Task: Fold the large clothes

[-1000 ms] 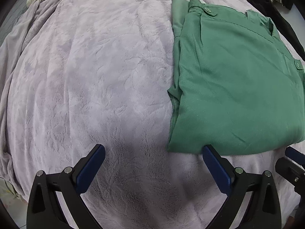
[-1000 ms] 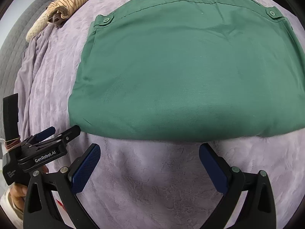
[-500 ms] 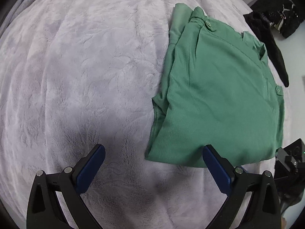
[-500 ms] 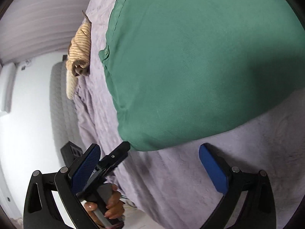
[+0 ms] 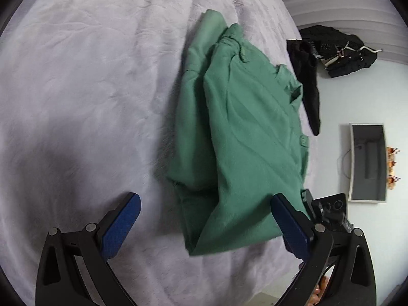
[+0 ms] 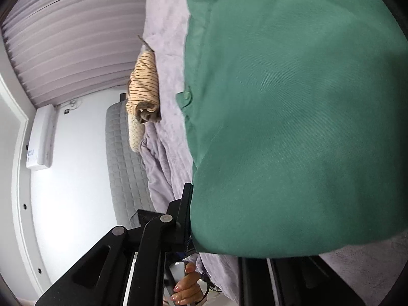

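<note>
A: From the left wrist camera, the green shirt (image 5: pixel 244 137) lies folded on the fuzzy grey blanket (image 5: pixel 84 89), just ahead of the left gripper (image 5: pixel 204 219). Its near corner sits between the fingers, closer to the right one. The blue pads are spread wide and touch nothing.

B: What changed?

A: A second ago the shirt lay flat and neat. Now its near edge is bunched and lifted. The view has also swung round, so the black clothes (image 5: pixel 334 48) show past the shirt.

B: Any room?

A: Lots of bare blanket left of the gripper.

B: And the right wrist camera?

A: The shirt (image 6: pixel 293 117) fills it, right up close. The right gripper (image 6: pixel 216 250) is closing, with the shirt's near edge over its fingers. Before, they stood wide apart. The blanket's edge (image 6: pixel 165 153) runs to its left, with a striped roll (image 6: pixel 144 89) farther off.
</note>
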Action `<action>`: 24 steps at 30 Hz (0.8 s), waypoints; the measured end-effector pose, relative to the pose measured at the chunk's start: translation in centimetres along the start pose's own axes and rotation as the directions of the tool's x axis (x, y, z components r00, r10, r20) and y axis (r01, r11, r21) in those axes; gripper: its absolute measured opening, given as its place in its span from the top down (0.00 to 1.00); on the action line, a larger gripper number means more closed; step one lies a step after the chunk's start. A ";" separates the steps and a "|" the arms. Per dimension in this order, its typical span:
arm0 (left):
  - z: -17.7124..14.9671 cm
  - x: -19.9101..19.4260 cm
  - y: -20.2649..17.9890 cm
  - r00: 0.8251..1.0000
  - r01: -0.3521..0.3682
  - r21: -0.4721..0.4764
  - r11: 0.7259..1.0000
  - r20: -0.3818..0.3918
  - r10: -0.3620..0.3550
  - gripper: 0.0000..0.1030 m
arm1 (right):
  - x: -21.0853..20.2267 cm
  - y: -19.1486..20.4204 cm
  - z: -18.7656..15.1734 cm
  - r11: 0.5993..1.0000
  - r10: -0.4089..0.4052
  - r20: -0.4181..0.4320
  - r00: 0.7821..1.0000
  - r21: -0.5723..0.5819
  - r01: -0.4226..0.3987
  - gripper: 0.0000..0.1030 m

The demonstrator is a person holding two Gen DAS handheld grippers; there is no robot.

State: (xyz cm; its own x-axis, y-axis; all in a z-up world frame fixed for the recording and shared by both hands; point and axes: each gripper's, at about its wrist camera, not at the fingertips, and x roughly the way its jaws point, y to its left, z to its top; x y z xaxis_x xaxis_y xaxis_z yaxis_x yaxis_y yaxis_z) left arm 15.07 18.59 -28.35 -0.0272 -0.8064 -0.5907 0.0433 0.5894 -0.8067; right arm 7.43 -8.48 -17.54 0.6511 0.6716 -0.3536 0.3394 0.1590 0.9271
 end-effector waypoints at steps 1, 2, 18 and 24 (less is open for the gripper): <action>0.9 0.3 -0.5 0.999 0.040 0.002 0.999 -0.005 -0.040 0.01 | -0.2 0.7 0.1 1.000 0.002 -0.001 1.000 -0.023 -0.002 0.86; 1.7 0.8 -0.9 0.997 0.080 0.004 0.997 -0.014 -0.080 0.01 | -0.4 1.3 0.3 0.999 0.003 -0.003 1.000 -0.040 -0.003 0.86; 3.5 3.8 -9.6 0.975 -0.222 0.233 0.947 0.053 0.215 0.83 | -5.6 2.4 -0.2 0.889 -0.379 -0.050 0.924 -0.299 0.348 0.80; 2.5 2.3 -16.8 0.970 -0.240 0.355 0.904 0.131 0.206 0.86 | -5.5 1.0 4.6 0.722 -0.579 0.105 0.809 -0.396 0.568 0.88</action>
State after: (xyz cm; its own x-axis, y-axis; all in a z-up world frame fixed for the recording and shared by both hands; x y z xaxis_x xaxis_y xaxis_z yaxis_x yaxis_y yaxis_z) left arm 16.80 6.70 -16.07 0.1136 -0.6670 -0.7363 0.3999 0.7091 -0.5807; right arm 7.27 -15.34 -15.27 0.4016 0.3751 -0.8355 0.3461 0.7825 0.5177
